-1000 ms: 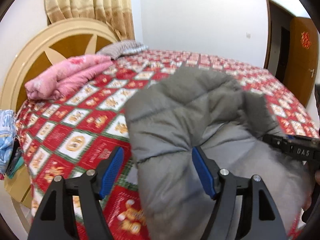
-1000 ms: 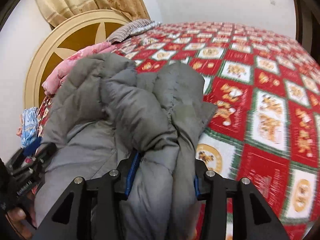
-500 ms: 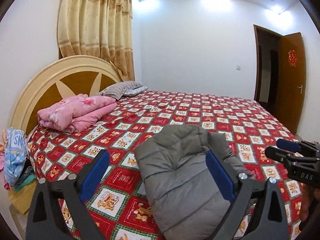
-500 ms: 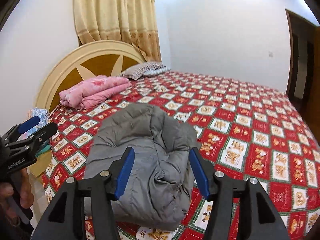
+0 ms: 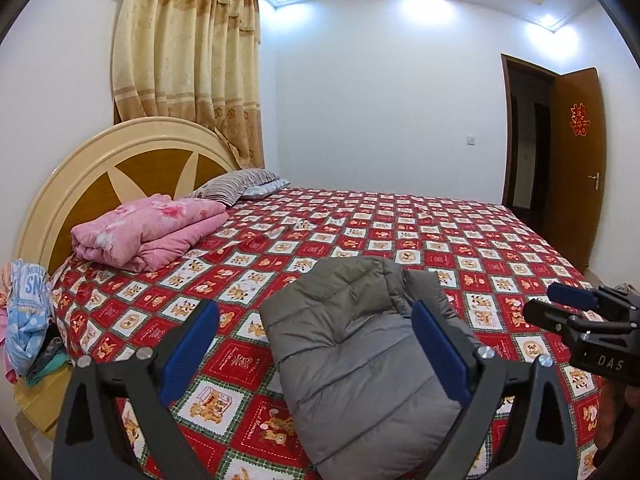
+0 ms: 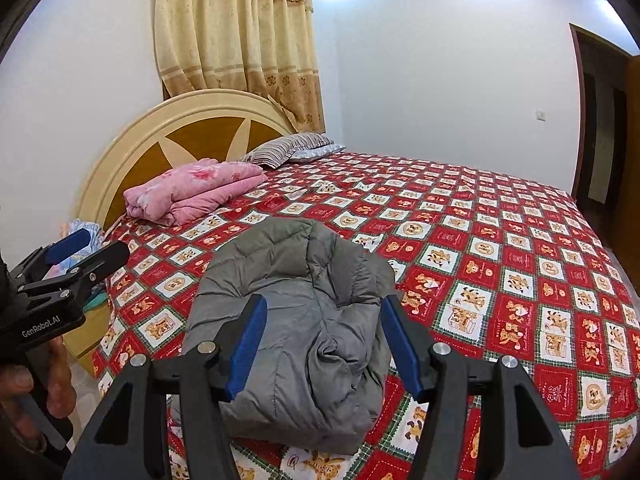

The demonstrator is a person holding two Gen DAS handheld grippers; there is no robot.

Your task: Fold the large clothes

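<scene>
both claws, the left claw (image 5: 316, 344) and right claw (image 6: 322, 338), hang spread and empty above the folded grey jacket (image 6: 292, 320) on the bed's (image 6: 500, 248) near edge, likely released because the fold looks finished.

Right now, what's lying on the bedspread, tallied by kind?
Grey jacket: 1
Pink quilt: 1
Pillows: 2
Total: 4
</scene>
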